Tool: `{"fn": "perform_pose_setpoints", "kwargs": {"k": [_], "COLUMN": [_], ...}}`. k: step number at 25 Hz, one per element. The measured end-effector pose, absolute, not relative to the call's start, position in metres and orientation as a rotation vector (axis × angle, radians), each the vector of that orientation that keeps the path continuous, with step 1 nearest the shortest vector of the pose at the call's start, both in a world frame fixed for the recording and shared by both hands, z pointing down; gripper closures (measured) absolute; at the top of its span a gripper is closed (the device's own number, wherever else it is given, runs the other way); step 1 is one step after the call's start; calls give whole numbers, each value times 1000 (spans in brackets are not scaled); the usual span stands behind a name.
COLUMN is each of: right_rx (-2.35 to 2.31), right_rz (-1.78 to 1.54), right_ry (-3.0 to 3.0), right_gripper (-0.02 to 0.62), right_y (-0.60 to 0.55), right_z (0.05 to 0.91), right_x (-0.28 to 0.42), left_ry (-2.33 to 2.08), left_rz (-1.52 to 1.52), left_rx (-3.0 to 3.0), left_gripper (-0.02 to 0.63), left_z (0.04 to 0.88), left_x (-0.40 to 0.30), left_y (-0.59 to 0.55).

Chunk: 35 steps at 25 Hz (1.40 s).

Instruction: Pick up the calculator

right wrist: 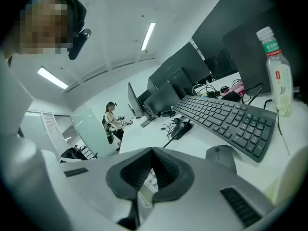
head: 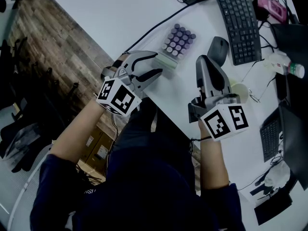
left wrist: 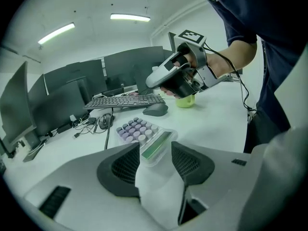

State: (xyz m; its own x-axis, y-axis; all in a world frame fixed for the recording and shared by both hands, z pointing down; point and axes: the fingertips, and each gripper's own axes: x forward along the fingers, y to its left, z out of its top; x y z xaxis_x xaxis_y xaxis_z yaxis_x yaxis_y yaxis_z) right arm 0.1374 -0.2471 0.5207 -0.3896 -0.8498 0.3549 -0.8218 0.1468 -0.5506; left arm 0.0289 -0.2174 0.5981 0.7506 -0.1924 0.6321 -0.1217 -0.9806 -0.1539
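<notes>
The calculator (head: 179,41) lies flat on the white desk (head: 120,13); the left gripper (head: 159,64), forearm angled in, has its jaws spread around the calculator's display end; the right gripper (head: 202,58), jaws pressed together, hovers right of the calculator.
</notes>
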Motion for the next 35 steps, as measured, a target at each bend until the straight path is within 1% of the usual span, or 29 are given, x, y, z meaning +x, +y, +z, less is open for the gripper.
{"fn": "perform_pose_setpoints", "kwargs": {"k": [21, 29, 35], "right_rx": [-1691, -1688, -1690], "right_rz": [-1148, -1155, -1158], "right_ry": [2342, 2346, 2347], "right_gripper": [591, 591, 591], "right_y": [-236, -238, -239], "right_z": [543, 546, 546], "right_x": [128, 129, 129], "left_ry": [126, 59, 16], "left_rz": [-1063, -1052, -1037], "left_rx": [-2509, -2370, -2293], "left_gripper": [384, 405, 436], "left_z": [619, 623, 624], "left_x": [43, 47, 50], "left_y": [-213, -208, -205]}}
